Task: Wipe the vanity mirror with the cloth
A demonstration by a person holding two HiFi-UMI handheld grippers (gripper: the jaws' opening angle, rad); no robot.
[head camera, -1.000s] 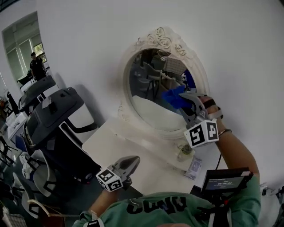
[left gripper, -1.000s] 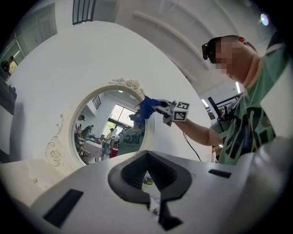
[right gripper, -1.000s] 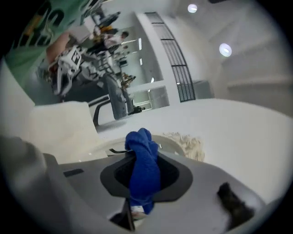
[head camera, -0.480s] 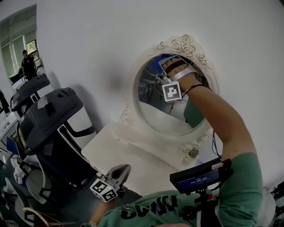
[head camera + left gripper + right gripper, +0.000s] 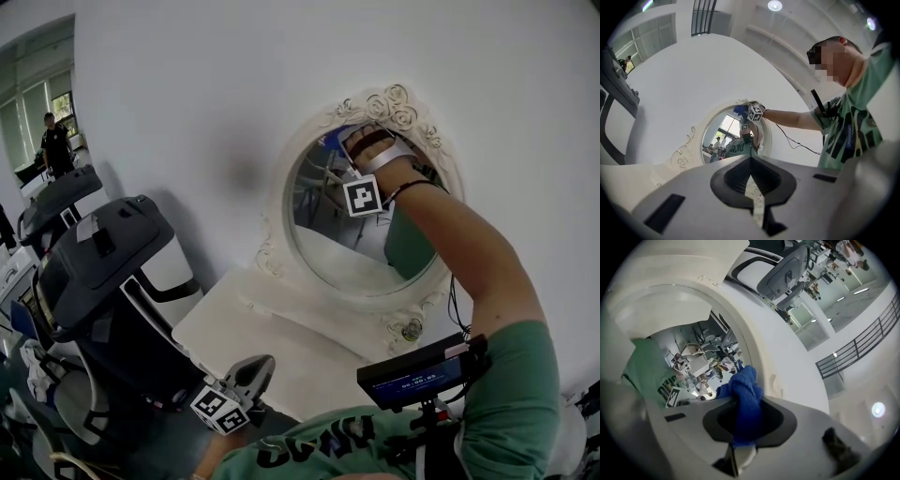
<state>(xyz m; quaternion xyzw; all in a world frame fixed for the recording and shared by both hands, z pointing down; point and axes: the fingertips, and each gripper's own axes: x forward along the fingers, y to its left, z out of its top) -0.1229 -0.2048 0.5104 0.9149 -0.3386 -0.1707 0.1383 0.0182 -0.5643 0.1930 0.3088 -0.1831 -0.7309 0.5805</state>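
The oval vanity mirror (image 5: 347,234) in its ornate white frame (image 5: 389,98) stands against the wall on a white table. My right gripper (image 5: 349,141) is raised to the top of the glass, shut on a blue cloth (image 5: 334,139) that presses the mirror near its upper rim. In the right gripper view the cloth (image 5: 745,380) bunches out of the right gripper (image 5: 740,399), against the glass (image 5: 689,352) and the frame's inner edge (image 5: 754,338). My left gripper (image 5: 253,370) hangs low in front of the table, shut and holding nothing; the left gripper view shows the same of the left gripper (image 5: 750,157).
Black office chairs (image 5: 103,253) stand to the left of the white table (image 5: 272,328). A small jar (image 5: 409,328) sits at the mirror's base. A small screen (image 5: 417,375) is mounted on my chest. A person (image 5: 56,145) stands far off at the left.
My right gripper has swept the cloth from the mirror's lower right side up to its top edge and has almost stopped there. The left gripper has stayed low.
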